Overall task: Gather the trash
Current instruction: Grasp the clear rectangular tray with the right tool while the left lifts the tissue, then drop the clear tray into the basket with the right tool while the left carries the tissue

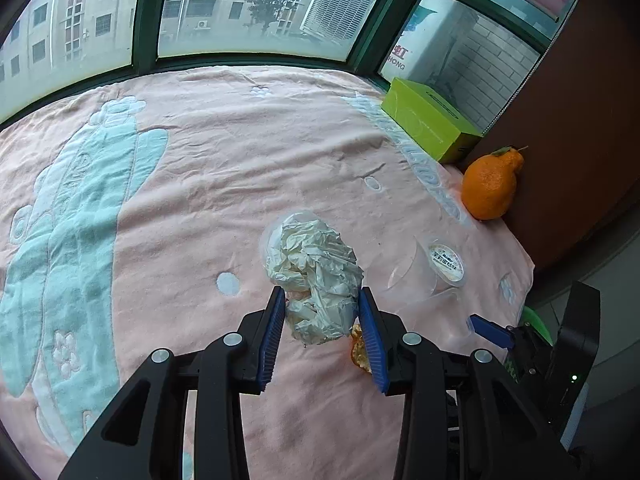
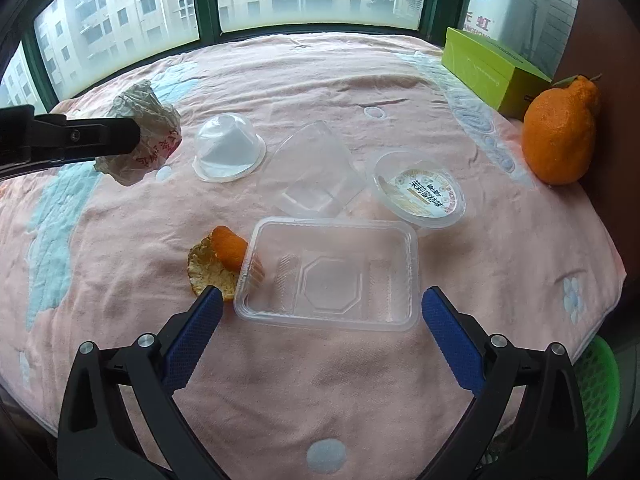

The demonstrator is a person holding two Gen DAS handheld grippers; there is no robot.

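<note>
Surface: pink towel (image 2: 320, 380) spread over a bench under the window.
Left gripper (image 1: 322, 316): fingers clenched on the crumpled paper wad (image 1: 316, 276); wad is lifted clear of the towel, seen off to the left in the right wrist view.
Right gripper (image 2: 322, 312): fingers spread wide, nothing between the pads, tilted down toward the towel.
Target (judged): clear rectangular tray (image 2: 328, 272), lying flat, open side up, directly ahead of the right fingers.
Key relation: tray's long axis runs across the finger gap; the two fingertips flank its near corners, so the span barely covers it.
Nearer hand: right.
Neighbour: orange peel (image 2: 218, 264) touching the tray's left end, beside the left fingertip.
Other trash: domed cup (image 2: 230, 148), clear cup (image 2: 316, 172), labelled lid (image 2: 420, 192), beyond the tray.
Bin: green basket (image 2: 600, 400) at the right edge, below the bench.
</note>
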